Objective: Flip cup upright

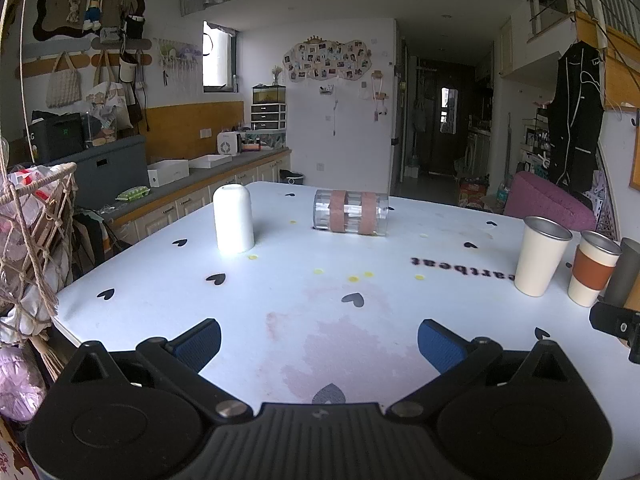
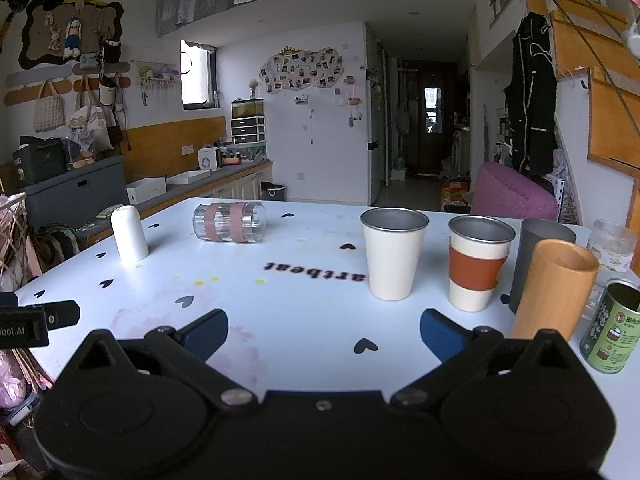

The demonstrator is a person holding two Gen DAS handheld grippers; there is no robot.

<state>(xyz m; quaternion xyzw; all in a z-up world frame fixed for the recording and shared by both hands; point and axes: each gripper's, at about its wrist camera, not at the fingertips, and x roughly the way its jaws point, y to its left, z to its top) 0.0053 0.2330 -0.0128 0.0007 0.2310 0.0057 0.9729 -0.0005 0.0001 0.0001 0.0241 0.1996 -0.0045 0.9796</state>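
Far across the surface (image 1: 280,320) the clear cup (image 1: 350,212) lies sideways, the white cup (image 1: 234,218) inverted; both tools, left tool (image 1: 319,344) and right tool (image 2: 324,334), gape empty, and the round glass may roll if nudged

Left gripper (image 1: 319,342): held low and level, jaws spread wide, nothing gripped. Right gripper (image 2: 324,334): likewise spread wide, nothing held. The two are probably held side by side, judging by edge glimpses.
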